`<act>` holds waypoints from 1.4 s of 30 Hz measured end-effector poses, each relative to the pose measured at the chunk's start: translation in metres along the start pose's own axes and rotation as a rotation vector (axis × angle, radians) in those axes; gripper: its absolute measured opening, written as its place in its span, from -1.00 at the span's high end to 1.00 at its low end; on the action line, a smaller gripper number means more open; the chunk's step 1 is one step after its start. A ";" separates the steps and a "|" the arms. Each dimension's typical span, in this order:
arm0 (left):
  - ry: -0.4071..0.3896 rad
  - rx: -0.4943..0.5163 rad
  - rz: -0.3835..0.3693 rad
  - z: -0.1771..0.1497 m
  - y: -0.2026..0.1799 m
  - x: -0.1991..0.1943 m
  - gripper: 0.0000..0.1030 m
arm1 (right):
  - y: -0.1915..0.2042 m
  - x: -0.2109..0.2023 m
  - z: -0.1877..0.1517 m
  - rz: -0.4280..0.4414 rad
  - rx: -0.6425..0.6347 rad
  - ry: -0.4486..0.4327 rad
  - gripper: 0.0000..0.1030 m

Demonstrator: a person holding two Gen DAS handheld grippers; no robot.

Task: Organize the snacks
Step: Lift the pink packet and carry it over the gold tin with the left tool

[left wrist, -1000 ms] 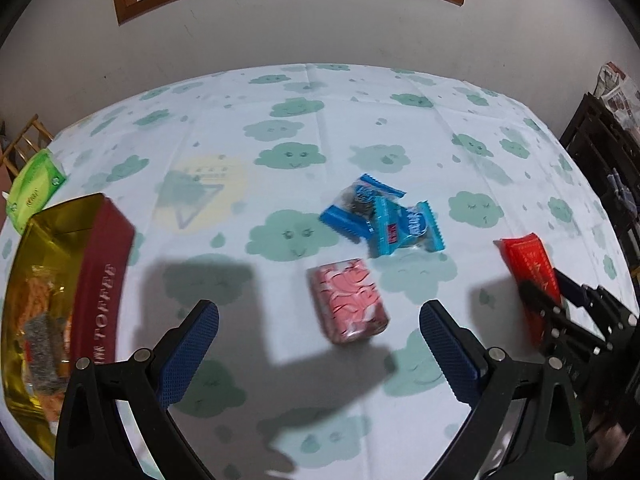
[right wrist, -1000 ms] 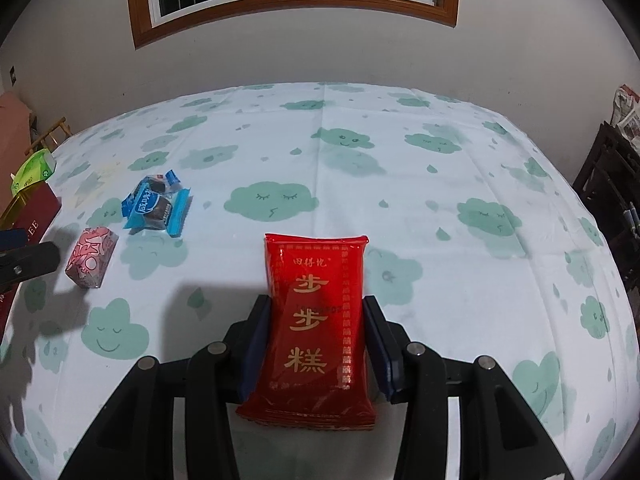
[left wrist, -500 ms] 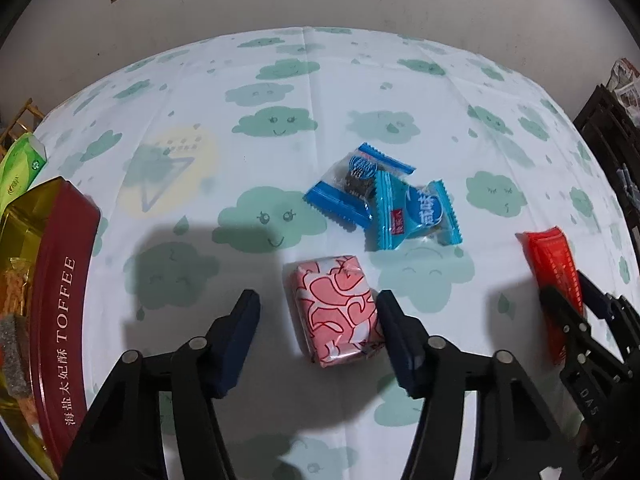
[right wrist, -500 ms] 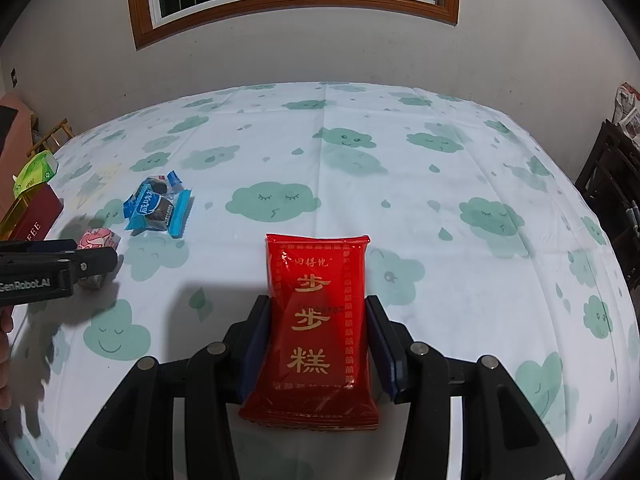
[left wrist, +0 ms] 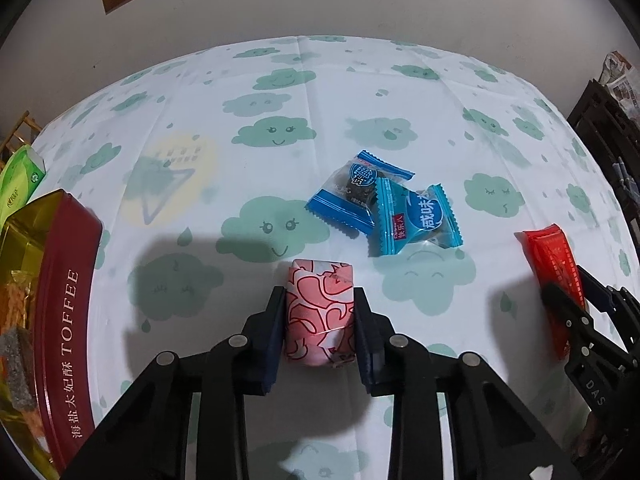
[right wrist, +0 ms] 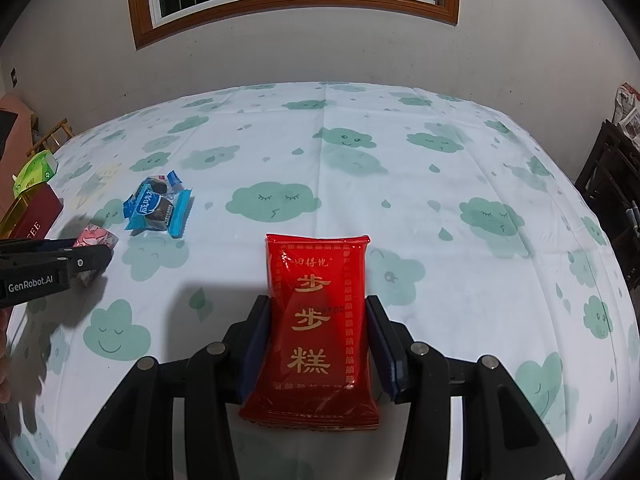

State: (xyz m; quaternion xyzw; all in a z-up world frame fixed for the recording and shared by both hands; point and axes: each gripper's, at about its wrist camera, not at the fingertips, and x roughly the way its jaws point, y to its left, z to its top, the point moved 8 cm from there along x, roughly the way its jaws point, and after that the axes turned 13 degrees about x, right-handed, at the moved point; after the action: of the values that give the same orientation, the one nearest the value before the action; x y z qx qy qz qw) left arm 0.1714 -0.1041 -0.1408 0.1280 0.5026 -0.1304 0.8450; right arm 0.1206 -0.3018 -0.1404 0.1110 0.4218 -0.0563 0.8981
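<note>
At lower centre of the left wrist view, the left gripper (left wrist: 320, 322) has just been closing and now pinches the pink snack (left wrist: 320, 314) on the tabletop (left wrist: 280, 92), likely for the toffee tin (left wrist: 66, 320) at left. The right gripper (right wrist: 318, 340) clamps the red packet (right wrist: 318, 320), ready to lift.

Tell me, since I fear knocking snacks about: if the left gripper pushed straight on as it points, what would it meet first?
The left gripper, its fingers closed on the pink snack, would likely press into the tablecloth just ahead; the two blue packets lie further up and right, though depth is unclear.
</note>
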 end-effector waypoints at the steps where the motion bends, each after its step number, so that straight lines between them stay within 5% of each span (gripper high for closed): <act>1: -0.001 0.001 -0.001 -0.001 0.000 0.000 0.48 | 0.001 0.000 0.000 0.000 0.000 0.000 0.06; 22: -0.009 0.005 -0.009 -0.029 0.014 -0.022 0.50 | 0.001 0.000 0.000 -0.002 -0.001 0.000 0.05; 42: -0.105 0.058 0.116 -0.035 0.067 -0.098 0.50 | 0.001 0.000 -0.001 -0.009 -0.009 0.000 0.04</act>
State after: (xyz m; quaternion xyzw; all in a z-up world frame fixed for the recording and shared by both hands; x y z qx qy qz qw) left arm 0.1214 -0.0203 -0.0642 0.1742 0.4456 -0.1024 0.8721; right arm 0.1204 -0.3009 -0.1408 0.1052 0.4225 -0.0585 0.8983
